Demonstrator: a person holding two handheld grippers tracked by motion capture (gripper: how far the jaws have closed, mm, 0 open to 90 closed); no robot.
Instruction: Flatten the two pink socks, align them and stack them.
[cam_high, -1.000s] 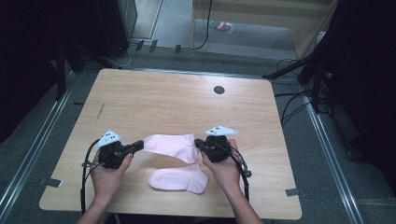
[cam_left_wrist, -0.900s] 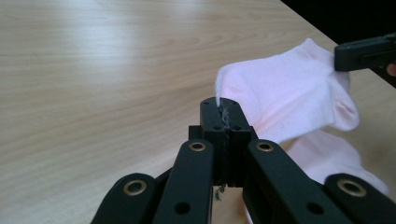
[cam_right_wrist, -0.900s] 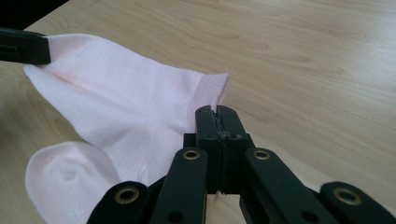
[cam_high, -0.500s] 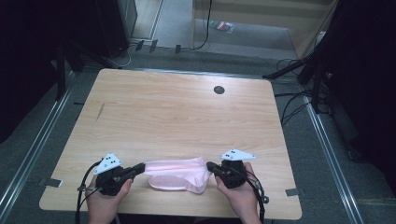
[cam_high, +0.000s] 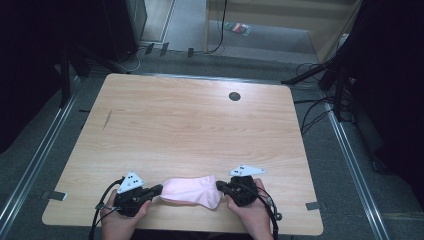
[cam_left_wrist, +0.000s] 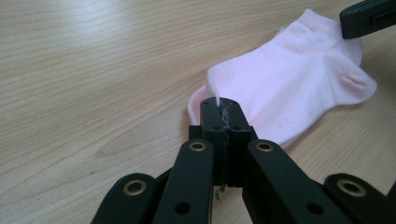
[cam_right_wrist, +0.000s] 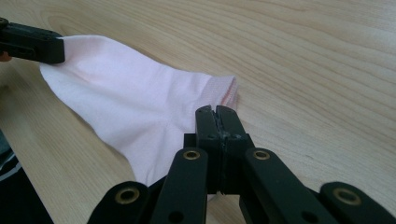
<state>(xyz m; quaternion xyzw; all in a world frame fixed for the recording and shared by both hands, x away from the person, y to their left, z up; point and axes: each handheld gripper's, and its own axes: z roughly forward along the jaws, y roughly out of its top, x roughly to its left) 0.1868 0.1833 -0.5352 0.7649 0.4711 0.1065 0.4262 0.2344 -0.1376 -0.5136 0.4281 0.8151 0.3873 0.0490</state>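
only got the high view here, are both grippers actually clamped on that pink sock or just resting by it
Observer: In the left gripper view the left gripper has its jaws pressed together on a thin edge of the pink sock; white fabric pokes up between them.
Operator: and the right one
Observer: In the right gripper view the right gripper is shut too, biting the sock just below its ribbed cuff.
Operator: is it one sock or two stacked
Observer: At the left gripper's end a second pink edge shows under the top layer, so there are at least two layers. Whether that is a second sock I cannot tell.
Operator: is it off the table
Observer: Most of it lies flat on the wooden table.
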